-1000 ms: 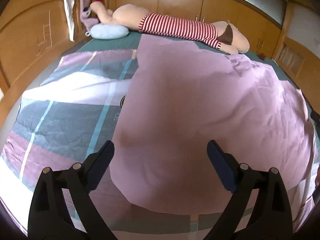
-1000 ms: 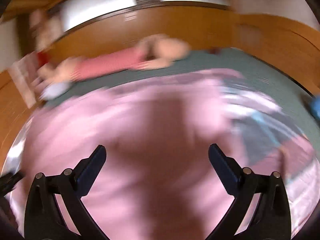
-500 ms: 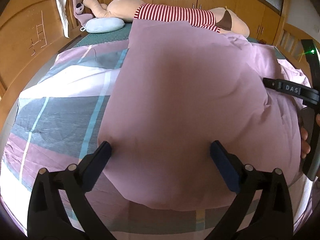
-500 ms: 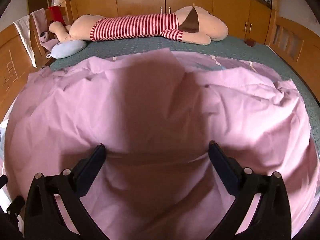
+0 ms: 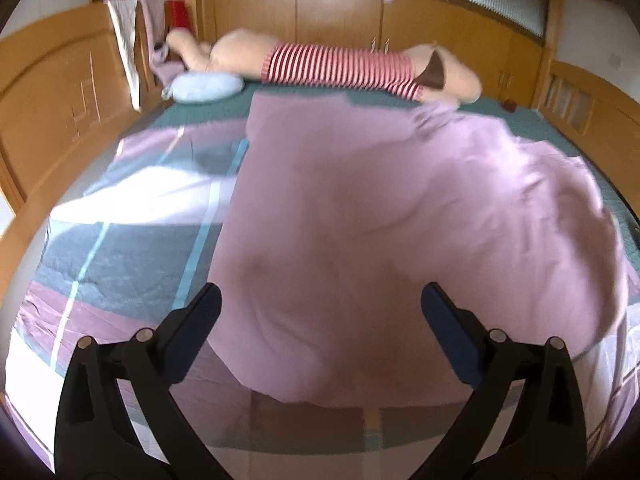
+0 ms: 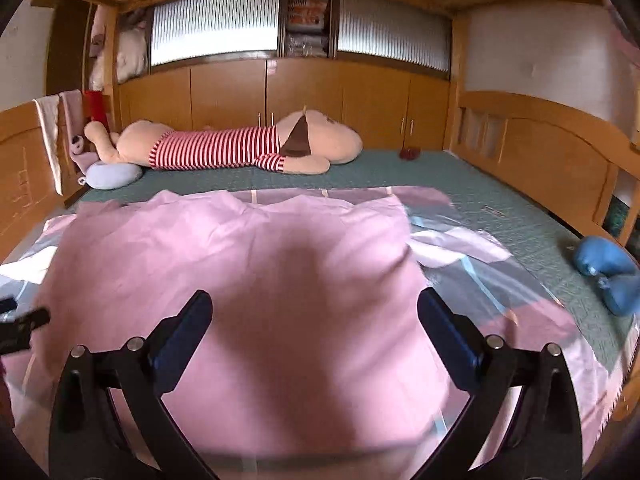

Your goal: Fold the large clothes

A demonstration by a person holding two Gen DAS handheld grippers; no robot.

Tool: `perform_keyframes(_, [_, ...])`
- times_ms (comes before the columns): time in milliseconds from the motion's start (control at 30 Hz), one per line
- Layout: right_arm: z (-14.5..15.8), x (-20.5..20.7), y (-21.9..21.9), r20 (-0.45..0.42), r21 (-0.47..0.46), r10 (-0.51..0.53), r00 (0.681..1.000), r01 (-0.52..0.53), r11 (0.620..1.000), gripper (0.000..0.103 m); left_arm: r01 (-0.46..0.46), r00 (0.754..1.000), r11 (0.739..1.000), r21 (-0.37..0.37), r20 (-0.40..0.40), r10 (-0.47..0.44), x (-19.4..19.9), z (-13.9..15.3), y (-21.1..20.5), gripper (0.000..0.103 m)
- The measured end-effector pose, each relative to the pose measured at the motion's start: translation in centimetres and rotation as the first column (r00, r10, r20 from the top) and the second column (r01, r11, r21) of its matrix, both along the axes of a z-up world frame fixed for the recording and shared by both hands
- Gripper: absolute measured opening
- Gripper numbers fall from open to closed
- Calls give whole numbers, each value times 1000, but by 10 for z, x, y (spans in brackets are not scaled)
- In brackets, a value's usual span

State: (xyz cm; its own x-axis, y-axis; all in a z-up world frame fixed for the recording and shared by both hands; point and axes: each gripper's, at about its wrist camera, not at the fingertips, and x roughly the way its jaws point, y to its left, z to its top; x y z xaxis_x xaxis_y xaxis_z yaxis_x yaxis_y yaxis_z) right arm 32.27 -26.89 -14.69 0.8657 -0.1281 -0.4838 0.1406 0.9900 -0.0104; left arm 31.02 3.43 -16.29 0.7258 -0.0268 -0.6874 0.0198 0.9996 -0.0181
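A large pink cloth [image 5: 380,216] lies spread over the bed, its left edge straight and its right side rumpled; the right wrist view shows the same pink cloth [image 6: 240,264] with a wavy far edge. My left gripper [image 5: 320,316] hangs over the near part of the cloth, open wide, with nothing between its fingers. My right gripper [image 6: 314,320] is also open above the cloth and holds nothing. A black part of the left gripper [image 6: 20,324] shows at the left edge of the right wrist view.
A checked bedspread [image 5: 120,248] and green mat [image 6: 480,192] cover the bed. A long plush toy in a striped shirt [image 5: 340,66] and a pale blue pillow [image 5: 204,86] lie at the far end. A blue plush [image 6: 608,268] sits at right. Wooden bed boards [image 6: 552,152] surround the bed.
Both grippers drew back and tilted up, so more of the room shows. The right gripper, seen at the right of the left wrist view half a second ago, is gone from it.
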Motion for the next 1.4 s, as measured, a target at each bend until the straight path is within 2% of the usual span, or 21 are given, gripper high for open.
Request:
perform_keyframes(67, [-1, -20, 2, 5, 32, -4, 1000, 4, 999, 102, 12, 999, 1000, 24, 31, -12, -19, 8, -11, 101])
perform_keyframes(167, [7, -22, 8, -60, 120, 30, 998, -22, 992, 102, 36, 998, 997, 64, 46, -39, -46, 17, -28, 101])
perform_keyframes(233, [14, -32, 15, -56, 141, 41, 998, -33, 990, 102, 62, 995, 996, 63, 68, -67, -64, 28, -36, 101])
perform_keyframes(333, [25, -41, 29, -39, 121, 26, 999, -22, 992, 102, 75, 988, 993, 89, 128, -86, -86, 45, -47, 101])
perform_keyframes(467, [36, -56, 53, -20, 75, 47, 999, -46, 996, 102, 31, 984, 991, 130, 172, -53, -112, 58, -53, 101])
perform_keyframes(667, [34, -76, 72, 34, -2, 24, 999, -24, 1000, 102, 18, 979, 996, 92, 202, -37, -138, 76, -51, 101])
perform_keyframes(800, [28, -83, 79, 72, -46, 6, 997, -3, 999, 102, 27, 980, 999, 41, 196, -35, -143, 81, -48, 101])
perform_keyframes(900, [26, -87, 86, 105, -77, -8, 994, 16, 997, 102, 20, 979, 998, 60, 199, -32, -143, 79, -47, 101])
perform_keyframes(1133, [27, -81, 89, 119, -25, -34, 992, 37, 999, 102, 3, 982, 998, 67, 187, -15, -140, 73, -40, 101])
perform_keyframes(1400, [25, -78, 94, 124, -43, -36, 992, 41, 998, 102, 2, 982, 998, 66, 191, -15, -142, 73, -38, 101])
